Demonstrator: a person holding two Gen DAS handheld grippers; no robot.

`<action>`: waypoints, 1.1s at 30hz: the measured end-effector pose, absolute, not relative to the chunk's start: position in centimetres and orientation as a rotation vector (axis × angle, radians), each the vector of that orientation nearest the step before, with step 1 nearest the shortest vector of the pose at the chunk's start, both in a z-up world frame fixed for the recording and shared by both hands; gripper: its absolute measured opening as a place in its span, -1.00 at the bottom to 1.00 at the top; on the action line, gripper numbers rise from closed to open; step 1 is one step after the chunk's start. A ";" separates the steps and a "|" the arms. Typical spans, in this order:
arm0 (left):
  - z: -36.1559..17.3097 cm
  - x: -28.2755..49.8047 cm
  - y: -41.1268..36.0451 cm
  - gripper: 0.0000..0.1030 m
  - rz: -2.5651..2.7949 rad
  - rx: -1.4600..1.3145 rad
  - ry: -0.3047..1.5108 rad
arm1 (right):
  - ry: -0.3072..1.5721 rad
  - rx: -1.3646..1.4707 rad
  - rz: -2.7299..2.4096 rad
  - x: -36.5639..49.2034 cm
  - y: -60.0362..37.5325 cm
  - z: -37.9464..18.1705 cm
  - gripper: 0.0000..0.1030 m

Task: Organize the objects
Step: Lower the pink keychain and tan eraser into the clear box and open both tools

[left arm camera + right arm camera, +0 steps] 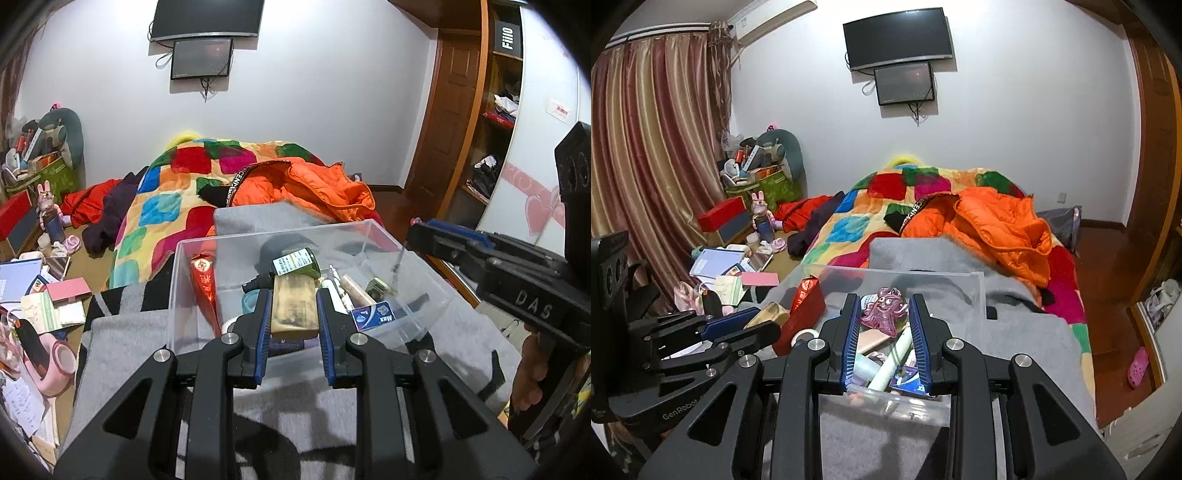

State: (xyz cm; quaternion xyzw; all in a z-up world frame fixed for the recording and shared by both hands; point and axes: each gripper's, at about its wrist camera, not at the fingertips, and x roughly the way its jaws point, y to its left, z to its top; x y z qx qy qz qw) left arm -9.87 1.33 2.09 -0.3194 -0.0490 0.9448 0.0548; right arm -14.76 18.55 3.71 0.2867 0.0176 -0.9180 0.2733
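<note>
Left wrist view, centre frame: left gripper clenched on tan wooden block, held over clear plastic bin w/ bottle, tubes, red packet inside. Right wrist view, centre: right gripper pinching pink translucent figure above same bin, on grey blanket.

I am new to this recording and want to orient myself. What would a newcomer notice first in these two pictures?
First, the clear plastic bin on the grey blanket, already holding small things. The left gripper is shut on a tan wooden block above the bin, and the right gripper is shut on a pink translucent figure. Behind lie a bright orange jacket on a patchwork quilt, and cluttered papers on the floor at the left.
</note>
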 end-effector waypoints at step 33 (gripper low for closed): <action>0.0 -12.4 0.8 -0.21 2.783 -1.084 -0.253 | 0.212 0.947 -2.398 -16.2 16.5 -1.7 -0.22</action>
